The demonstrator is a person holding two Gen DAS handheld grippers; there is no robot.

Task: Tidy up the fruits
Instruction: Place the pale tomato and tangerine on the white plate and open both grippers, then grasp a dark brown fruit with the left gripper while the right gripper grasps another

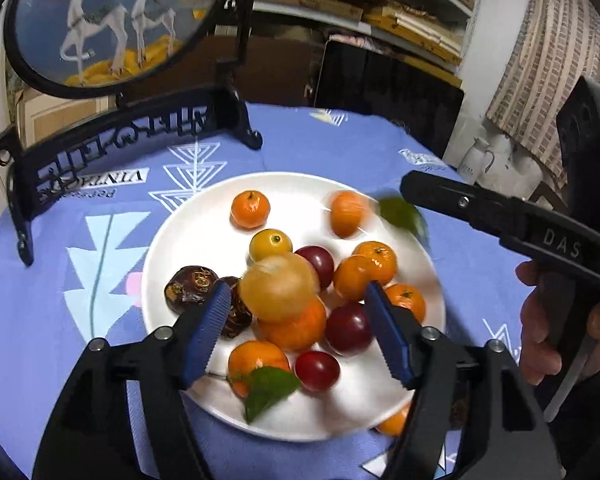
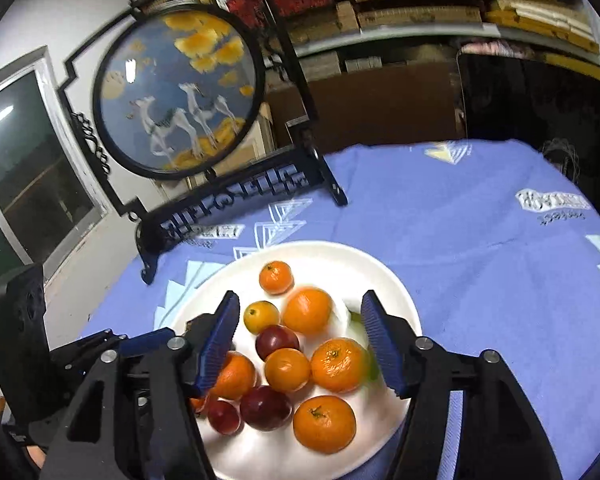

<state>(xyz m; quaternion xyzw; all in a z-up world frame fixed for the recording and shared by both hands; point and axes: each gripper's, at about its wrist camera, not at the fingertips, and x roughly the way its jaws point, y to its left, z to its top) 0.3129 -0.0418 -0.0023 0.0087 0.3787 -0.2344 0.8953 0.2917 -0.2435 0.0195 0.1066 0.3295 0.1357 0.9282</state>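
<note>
Blue patterned cloth [image 2: 480, 240] carries a white plate [image 1: 188, 216] heaped with fruits [image 2: 332, 364], gathered there for sorting; left gripper [image 1: 300, 320] gapes wide around a blurred yellow fruit [image 1: 278, 288], apparently untouched; right gripper [image 2: 300, 336] hangs open, empty, over the pile; behind stands a framed deer screen [image 2: 180, 92], clear of both.

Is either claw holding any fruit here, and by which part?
No. Both the left claw and right claw are open over the plate.
</note>
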